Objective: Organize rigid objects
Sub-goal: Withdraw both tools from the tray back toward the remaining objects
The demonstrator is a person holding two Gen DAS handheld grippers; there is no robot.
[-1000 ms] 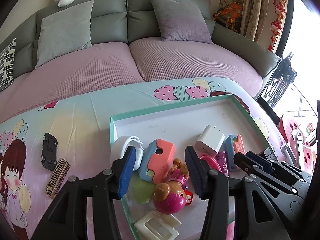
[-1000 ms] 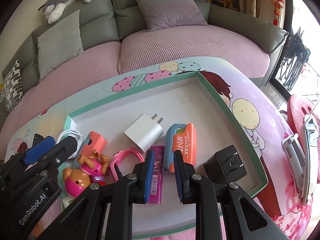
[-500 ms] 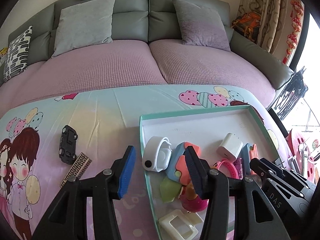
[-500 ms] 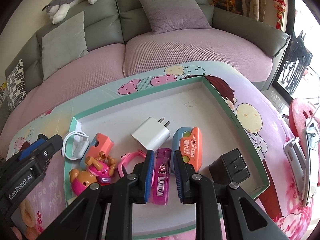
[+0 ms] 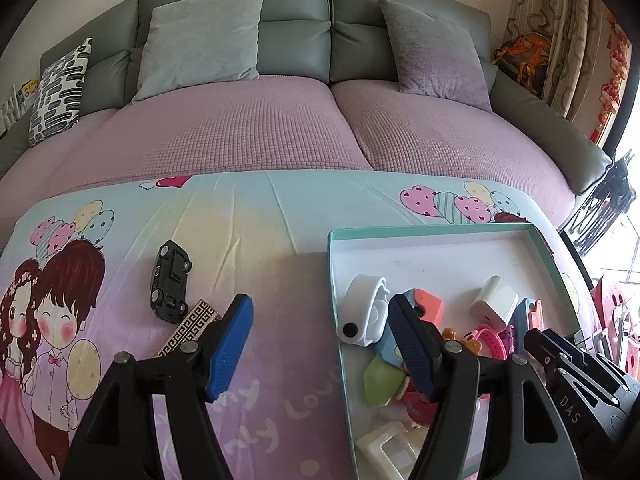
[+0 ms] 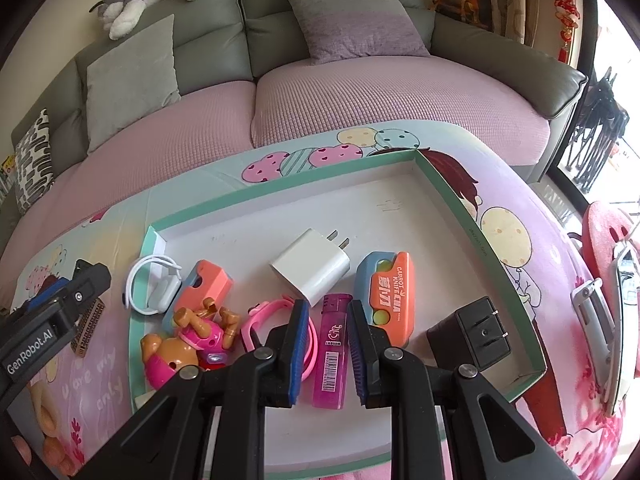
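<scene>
Left hand-held gripper (image 5: 320, 344): jaws opening, nothing between them, poised over cartoon-print tabletop (image 5: 256, 240) by left wall of teal-rimmed tray (image 5: 334, 280). Black toy car (image 5: 170, 282) and patterned card (image 5: 188, 330) lie on tabletop, well left of tray, card just beside car.

Right hand-held gripper (image 6: 329, 348): jaws narrowly parted, gripping nothing, above purple lighter (image 6: 331, 354) in tray. White charger (image 6: 312, 266), orange carrot knife (image 6: 390, 300), black adapter (image 6: 474, 334), pink watch (image 6: 266, 322), toy dog (image 6: 188, 344) also in tray.

Bright daylight from the blown-out window (image 5: 628, 236) at right, sharp focus, strong fisheye bending, dark vignetted corners.
</scene>
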